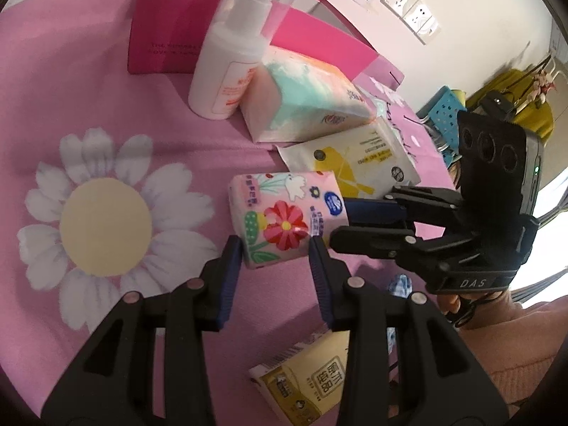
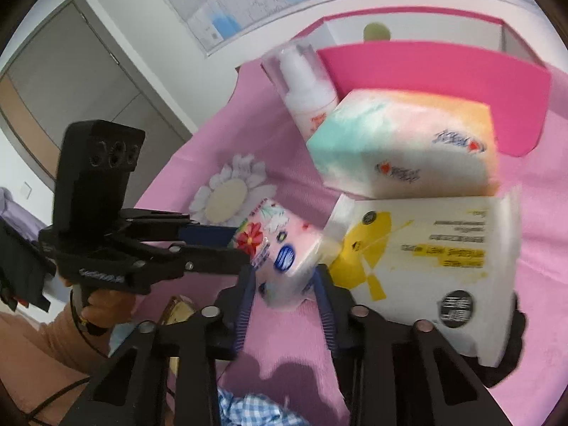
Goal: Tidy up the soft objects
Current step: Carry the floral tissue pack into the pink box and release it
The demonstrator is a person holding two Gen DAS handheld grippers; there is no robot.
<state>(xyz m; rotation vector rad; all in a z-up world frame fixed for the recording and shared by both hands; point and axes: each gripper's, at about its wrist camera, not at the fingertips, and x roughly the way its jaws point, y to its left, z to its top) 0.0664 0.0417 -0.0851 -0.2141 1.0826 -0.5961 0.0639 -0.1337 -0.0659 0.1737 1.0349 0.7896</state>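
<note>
Your left gripper [image 1: 275, 248] has its blue-padded jaws narrowed onto the near end of the small pink plastic-wrapped tissue pack printed with a red flower [image 1: 284, 218]; both pads touch its corners. Your right gripper [image 2: 284, 284] is likewise closed to a narrow gap on the same tissue pack, coming in at the end that carries a blue oval badge; the writing in that badge is too small to read. So both tools have hold of the tissue pack, which lies on the pink cloth with a big white daisy [image 1: 106, 225].

Just behind the tissue pack lies the flat white soft pack with a yellow graphic and black round seals [image 1: 358, 167]; its lines of print are blurred. Further behind, leaning on that one, is the bulky pastel mint-and-peach tissue bundle [image 1: 309, 103] with a blue script logo and a small red heart. Behind and left of the tissue pack stands the white pump bottle with a clear cap [image 1: 230, 56], its orange label print unreadable. Beyond it all sits the magenta cardboard box [image 1: 167, 28], with a faint line starting "THE".

Nearer to you than the tissue pack is a yellow-and-white paper pack [image 1: 305, 383] bearing framed Chinese characters and a barcode. The band on your right tool reads "DAS".
</note>
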